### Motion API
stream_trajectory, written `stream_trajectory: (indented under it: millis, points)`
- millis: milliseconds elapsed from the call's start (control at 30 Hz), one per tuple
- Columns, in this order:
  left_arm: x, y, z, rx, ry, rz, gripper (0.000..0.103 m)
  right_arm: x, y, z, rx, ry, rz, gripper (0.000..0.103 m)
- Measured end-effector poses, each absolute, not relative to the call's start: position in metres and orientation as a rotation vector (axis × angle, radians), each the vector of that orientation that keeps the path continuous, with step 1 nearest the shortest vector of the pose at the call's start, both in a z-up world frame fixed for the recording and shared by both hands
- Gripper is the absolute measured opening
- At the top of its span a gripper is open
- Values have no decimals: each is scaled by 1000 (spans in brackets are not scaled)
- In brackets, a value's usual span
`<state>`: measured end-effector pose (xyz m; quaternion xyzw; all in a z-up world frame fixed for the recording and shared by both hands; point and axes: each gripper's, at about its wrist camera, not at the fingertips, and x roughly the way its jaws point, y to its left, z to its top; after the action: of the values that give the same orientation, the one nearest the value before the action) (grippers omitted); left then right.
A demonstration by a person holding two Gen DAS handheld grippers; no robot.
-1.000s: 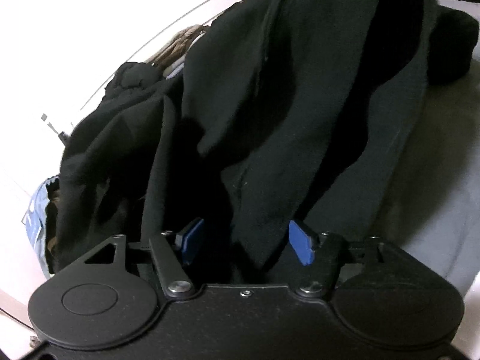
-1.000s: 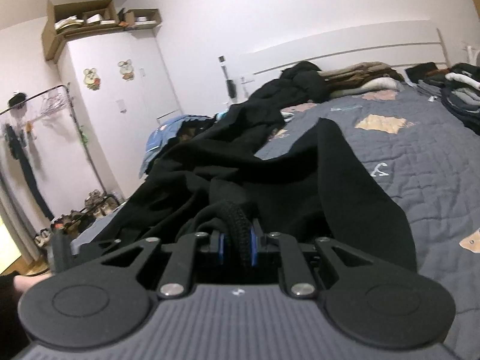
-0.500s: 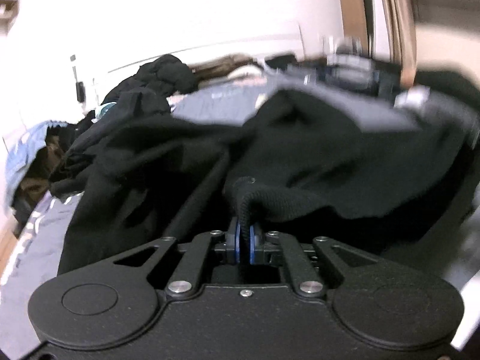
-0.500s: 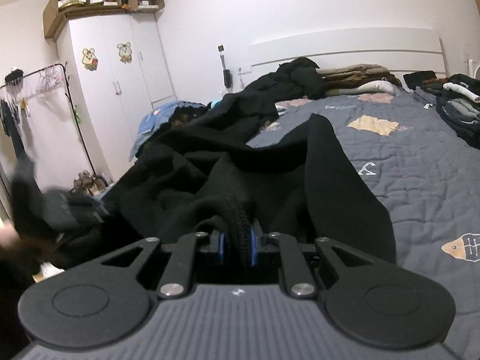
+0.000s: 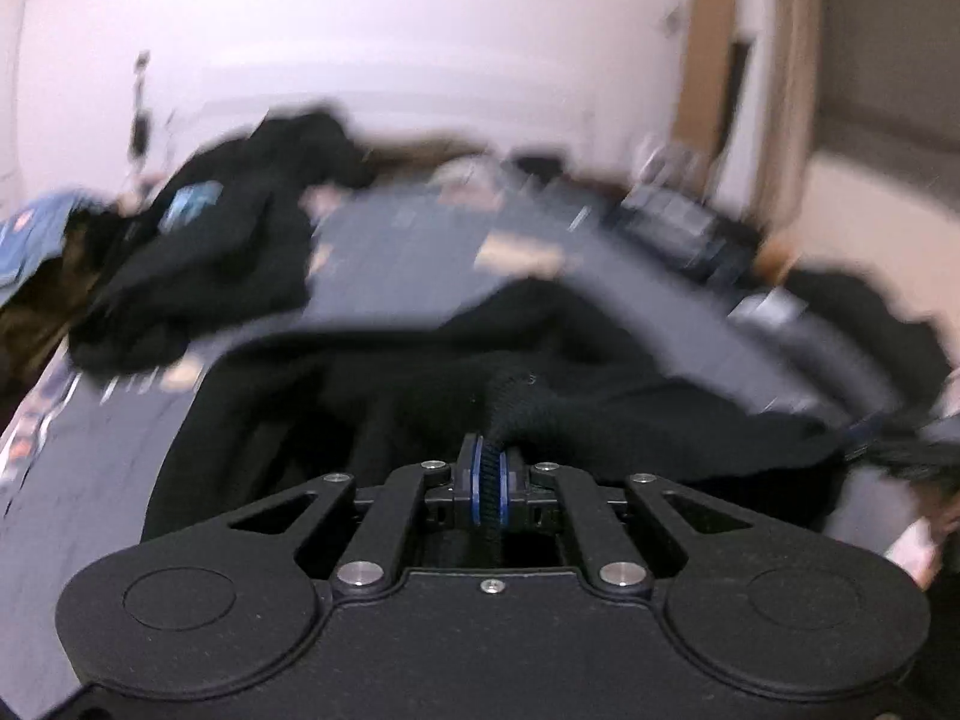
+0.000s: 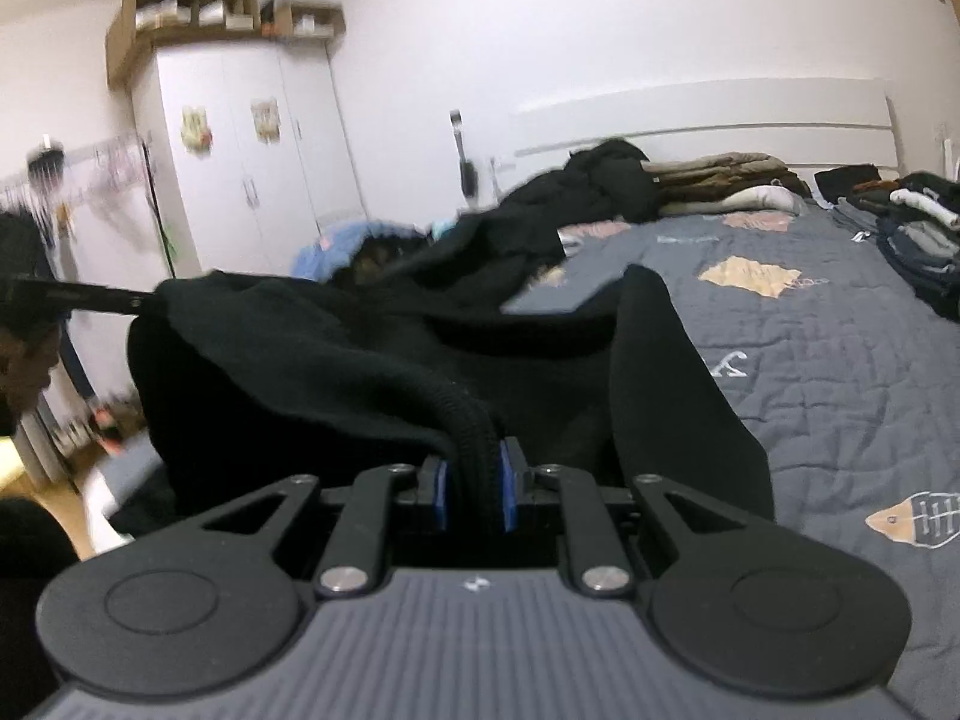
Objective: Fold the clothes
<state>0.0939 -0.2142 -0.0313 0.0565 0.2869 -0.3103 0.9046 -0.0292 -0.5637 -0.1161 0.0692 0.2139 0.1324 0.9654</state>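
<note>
On the grey quilted bed (image 6: 840, 360) folding has barely begun: the black knit garment (image 6: 336, 360) sags uncreased above the quilt, strung by its ribbed edge between the two grippers. An unsorted dark clothes heap (image 6: 576, 204) waits near the headboard, folded stacks (image 6: 918, 228) at the right edge. Cardboard boxes (image 6: 180, 6) atop the wardrobe hold indistinct items. The left gripper (image 5: 489, 474) and right gripper (image 6: 474, 480) each pinch that ribbing tight.

Motion blur and black folds hide much

The left wrist view is smeared: the folded stack (image 5: 678, 222) at the far bed edge cannot be made out. In the right wrist view the clothes rack (image 6: 90, 168) is streaked, and the black garment (image 6: 336, 372) covers its own lower part.
</note>
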Motion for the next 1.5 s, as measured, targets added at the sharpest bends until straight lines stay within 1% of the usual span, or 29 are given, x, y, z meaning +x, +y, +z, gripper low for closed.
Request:
stream_trajectory:
  millis: [100,167,200,267,300,333,367,433,500,600,700,900,1000,1100,1167,1200,1233,1267,1300,1333,1400,1500]
  points:
    - [112,-226,-66,165,687,-595,6,-19,-551,-129,76,494,254,19]
    - [119,-228,-82,162,723,-588,6,-13,-542,-137,24,533,229,23]
    - [122,-230,-90,161,741,-585,6,-11,-537,-140,-4,544,218,27]
    - [120,-231,-96,143,748,-582,6,-14,-530,-140,-60,533,212,31]
    - [120,-229,-94,137,745,-581,6,-17,-527,-137,-86,521,210,35]
    - [119,-227,-92,132,742,-580,6,-20,-524,-133,-117,506,204,42]
    - [119,-226,-90,127,739,-580,6,-23,-521,-129,-151,492,197,46]
    - [118,-222,-86,117,733,-579,6,-29,-515,-122,-194,467,195,57]
    - [119,-220,-81,110,723,-577,6,-31,-512,-114,-189,450,217,61]
    - [127,-223,-73,108,708,-577,6,-25,-502,-104,-211,434,241,72]
    - [136,-227,-70,108,702,-576,6,-4,-481,-106,-311,462,279,73]
    - [149,-231,-74,111,707,-587,6,26,-431,-135,-540,572,435,73]
    - [154,-227,-76,97,713,-582,6,32,-419,-148,-582,625,493,73]
    - [153,-226,-79,95,717,-579,6,32,-415,-161,-586,671,510,72]
    - [151,-225,-82,99,721,-577,6,31,-416,-172,-582,717,531,69]
    - [151,-225,-83,99,723,-574,6,29,-415,-179,-597,734,542,65]
    - [150,-225,-82,101,725,-571,6,29,-417,-182,-593,740,544,53]
    - [150,-225,-82,103,727,-568,6,30,-423,-178,-561,731,530,48]
    - [150,-226,-82,108,730,-565,6,31,-429,-175,-528,721,515,40]
    - [150,-226,-82,113,731,-561,6,32,-435,-171,-495,711,501,30]
    - [150,-226,-82,117,734,-551,6,34,-447,-164,-430,692,472,22]
    - [149,-226,-82,124,742,-540,6,37,-465,-154,-333,661,428,17]
